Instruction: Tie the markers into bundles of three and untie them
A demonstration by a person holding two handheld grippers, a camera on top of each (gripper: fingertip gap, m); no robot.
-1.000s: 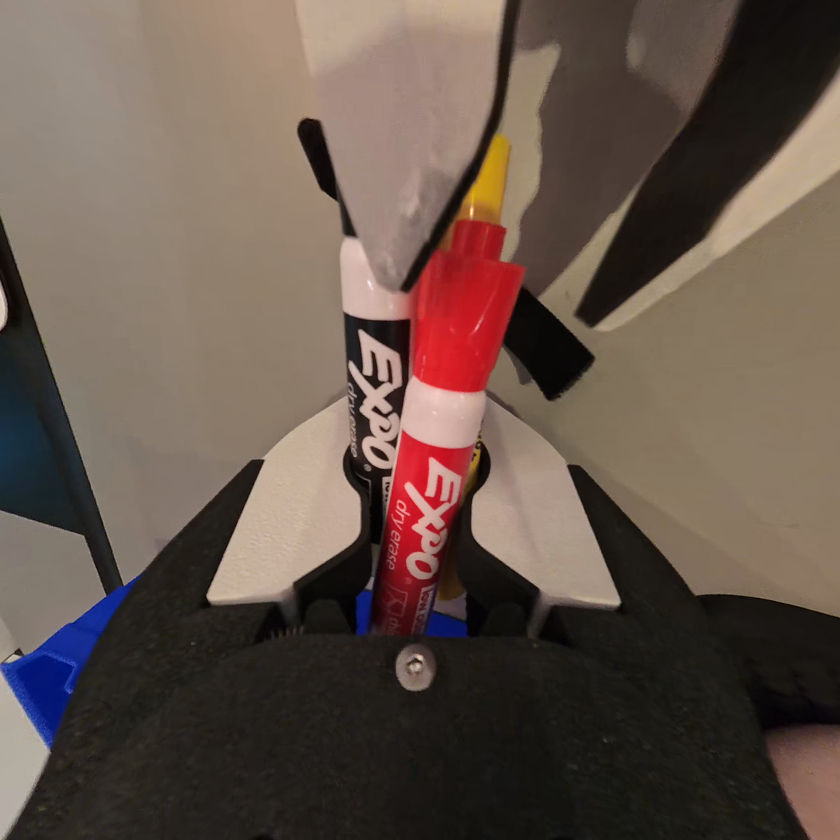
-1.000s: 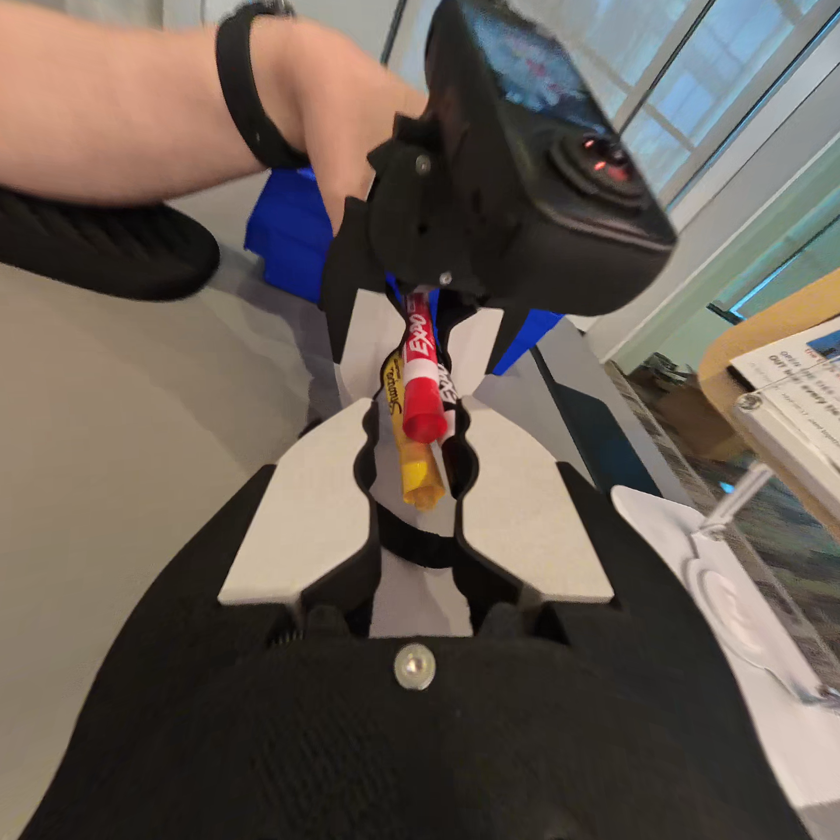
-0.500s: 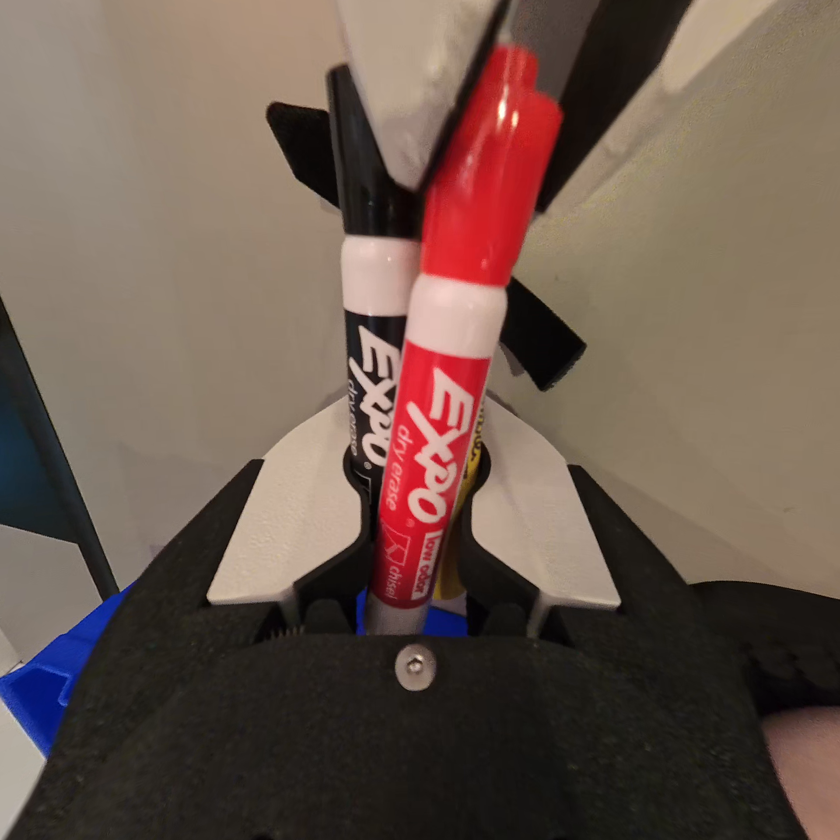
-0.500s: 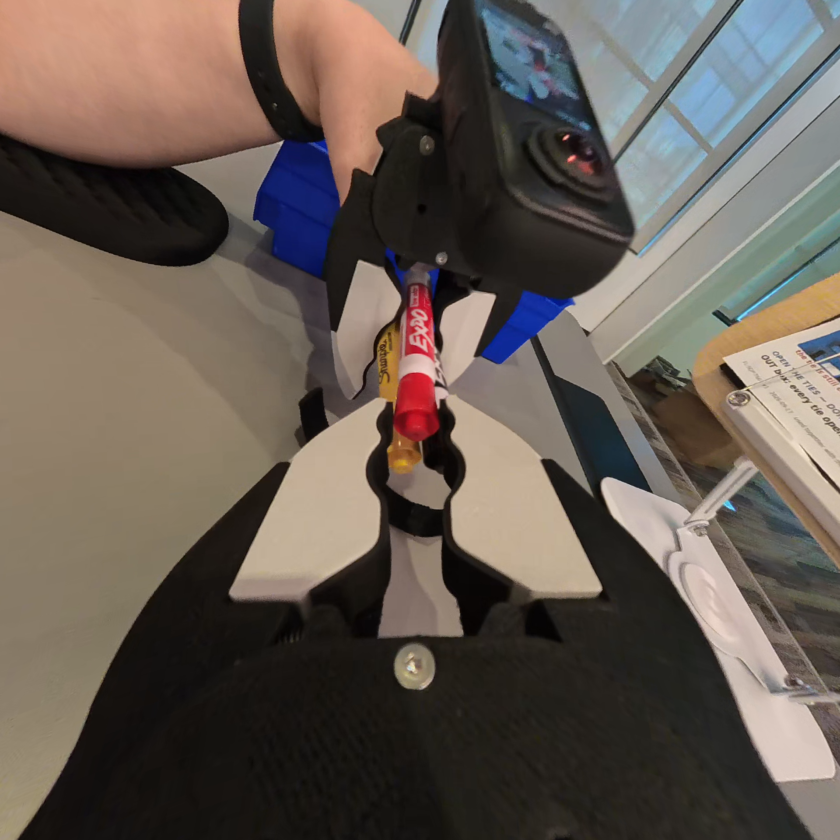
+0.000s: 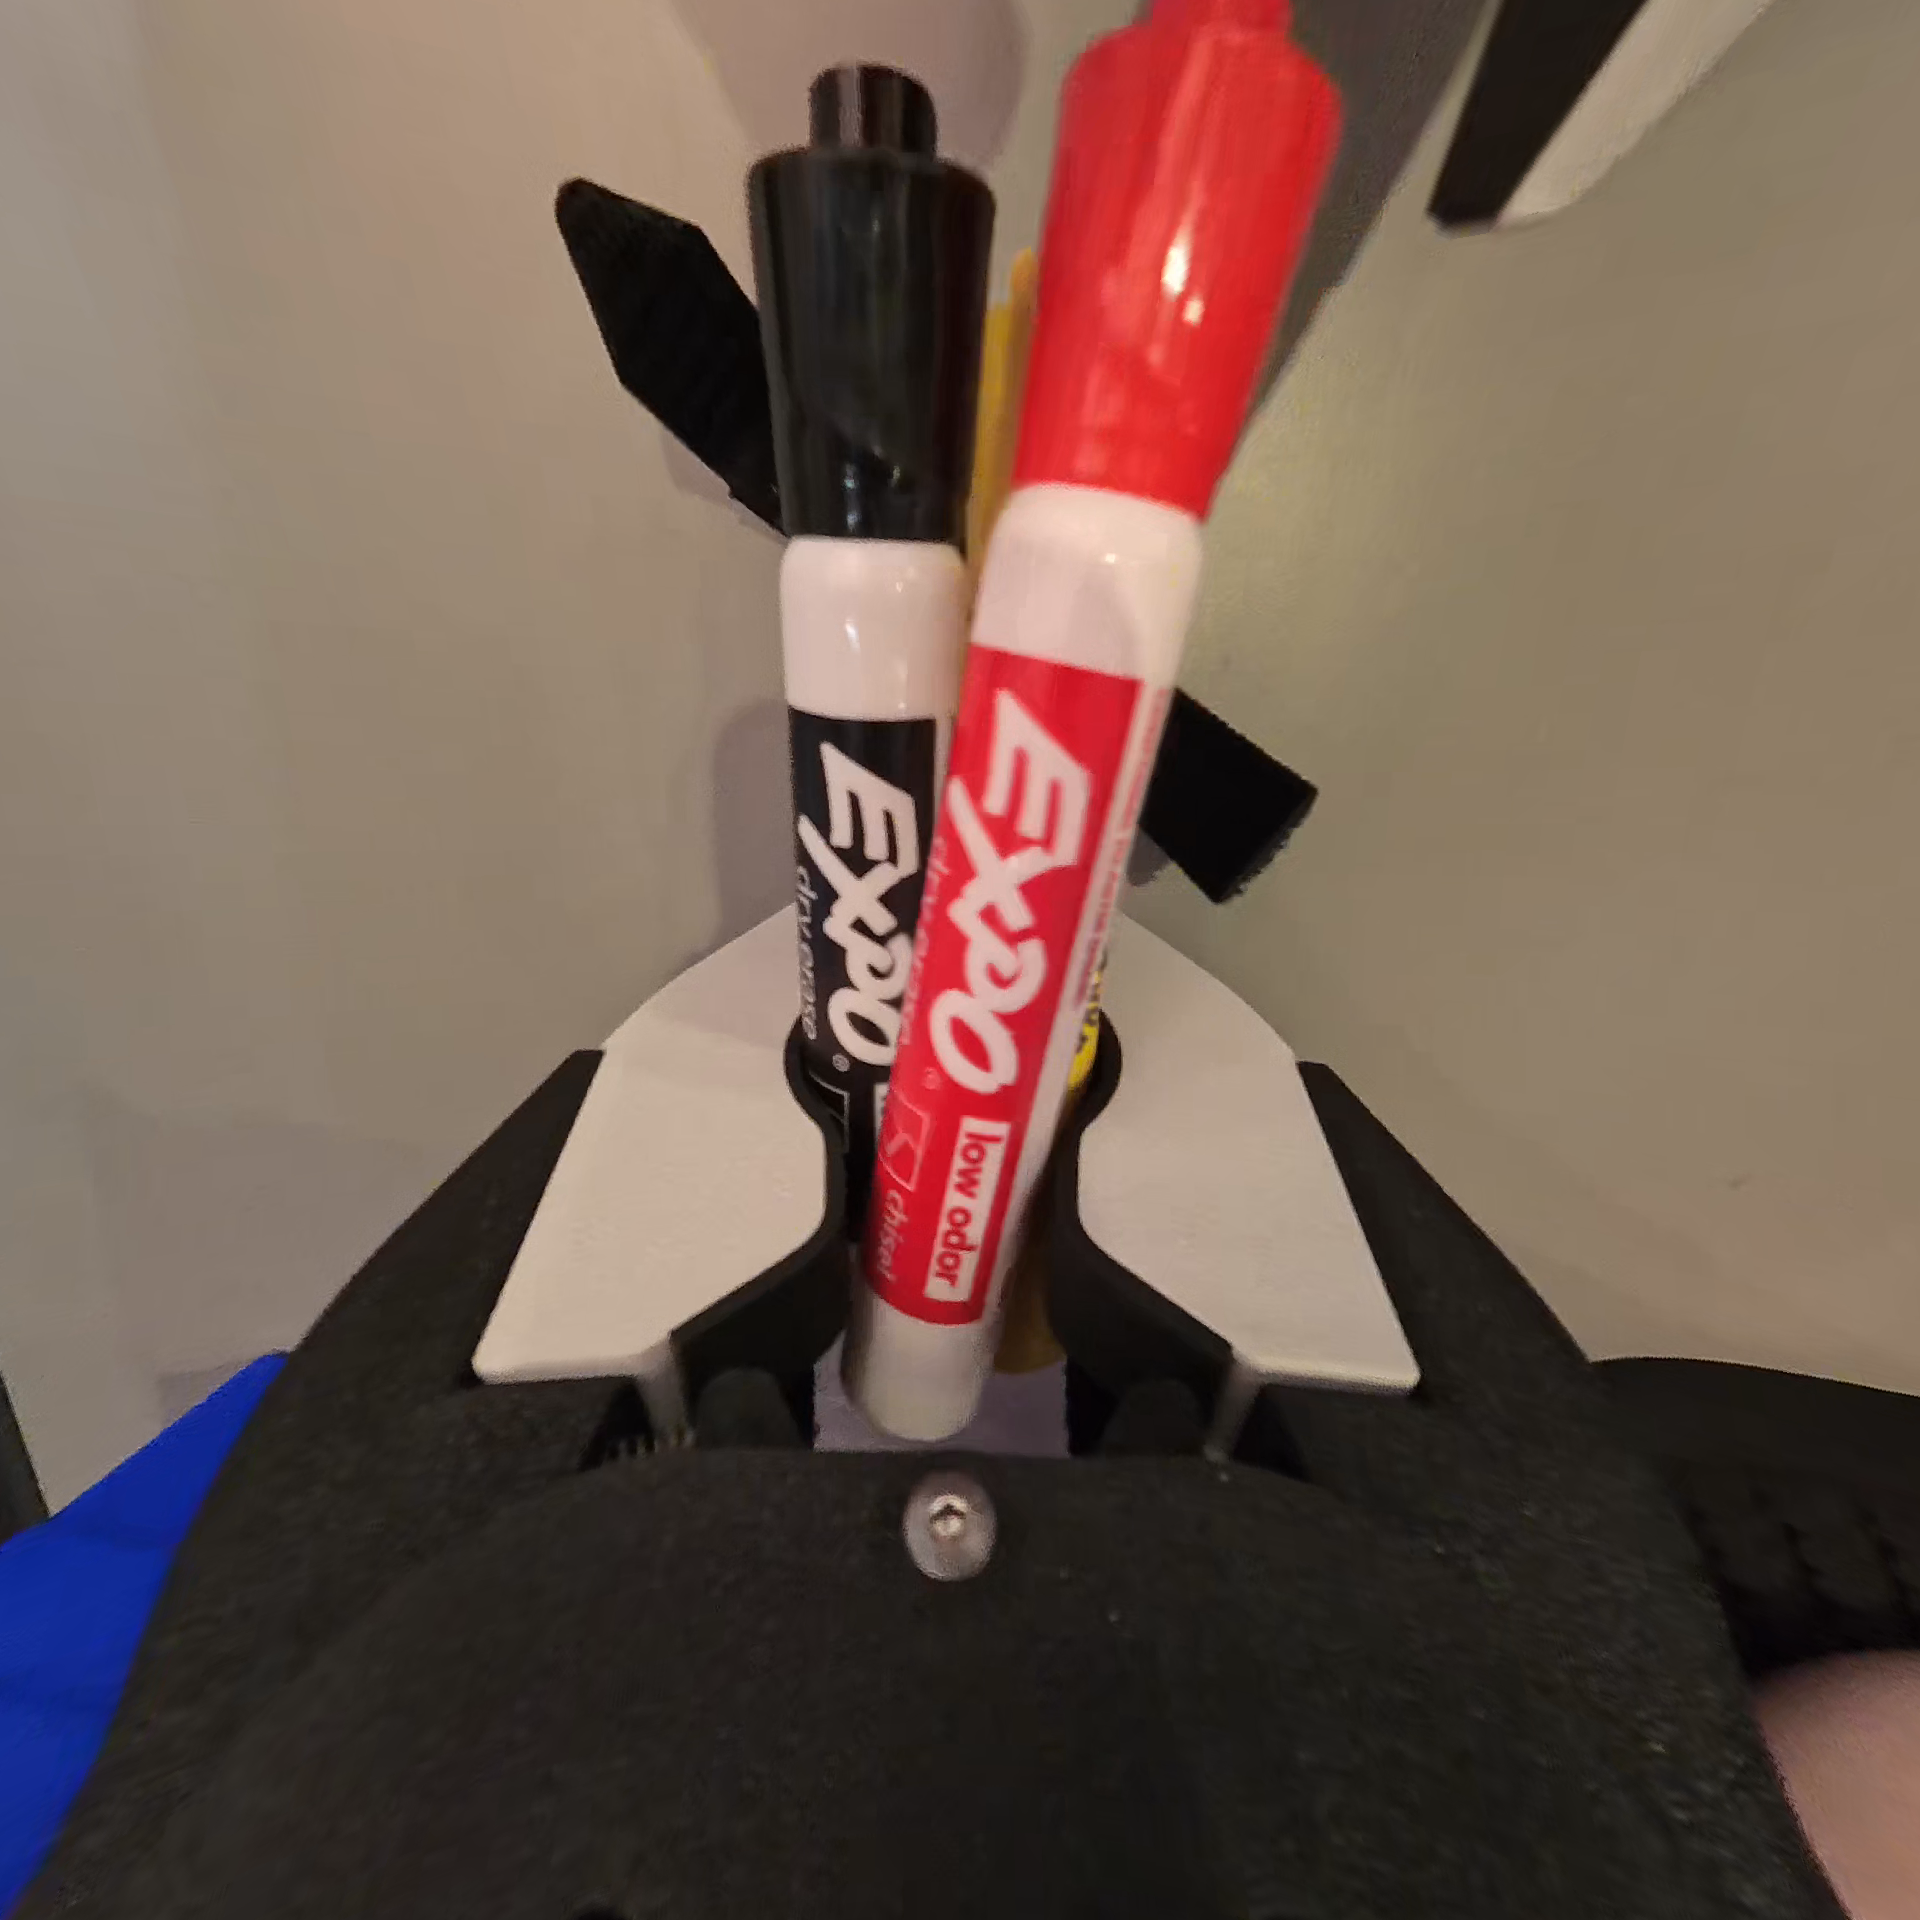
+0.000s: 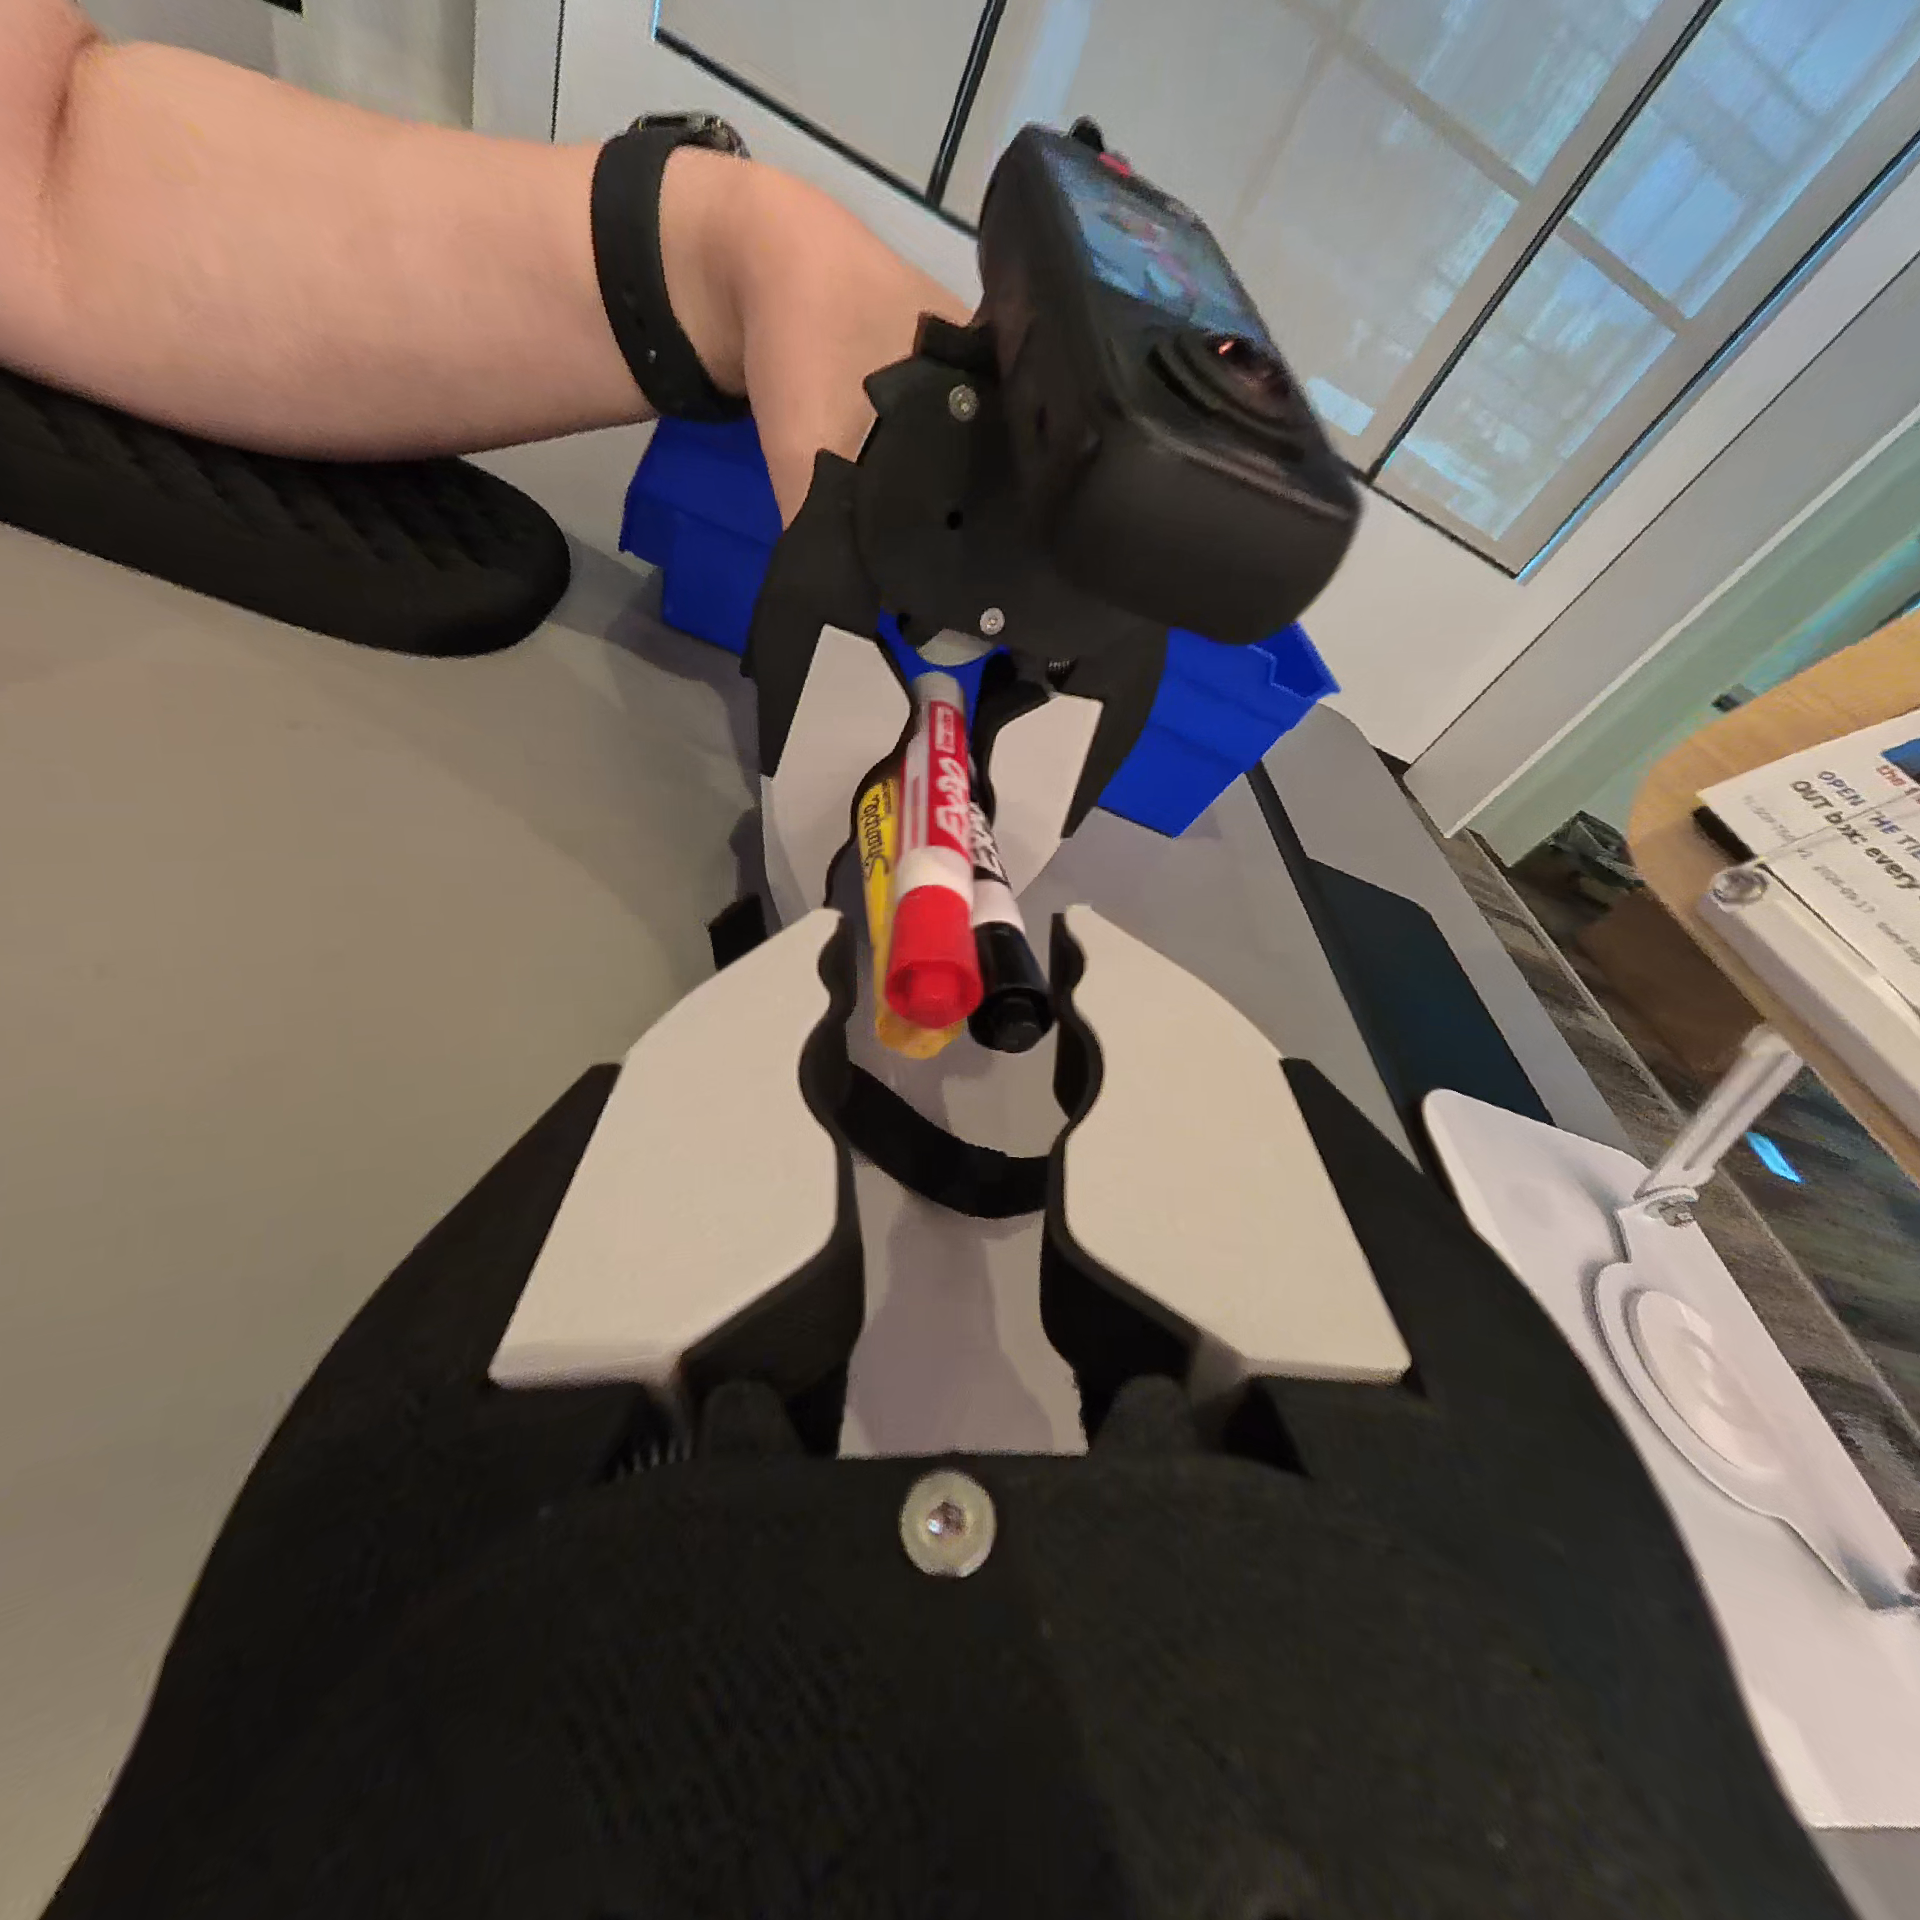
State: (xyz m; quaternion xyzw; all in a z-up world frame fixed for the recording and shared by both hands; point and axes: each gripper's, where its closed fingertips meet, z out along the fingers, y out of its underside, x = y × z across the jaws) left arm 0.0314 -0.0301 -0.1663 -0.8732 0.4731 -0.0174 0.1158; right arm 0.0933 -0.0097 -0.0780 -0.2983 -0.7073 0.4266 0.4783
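Left wrist view: your left gripper (image 5: 951, 1060) has its jaws clamped on three markers at frame centre: black marker (image 5: 868, 623), red marker (image 5: 1060, 779), yellow marker (image 5: 1003, 416) mostly hidden behind them. A black strap (image 5: 665, 332) lies on the desk (image 5: 312, 727) behind.

Right wrist view: your right gripper (image 6: 951, 966) has its jaws parted, gripping nothing, with the marker caps just between the tips. The strap curves below them. A blue bin (image 6: 1205, 727) sits upper centre.

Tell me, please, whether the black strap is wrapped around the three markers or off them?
Off them. In the right wrist view the black strap lies as a loop on the table, below the caps of the markers, which the left gripper holds.
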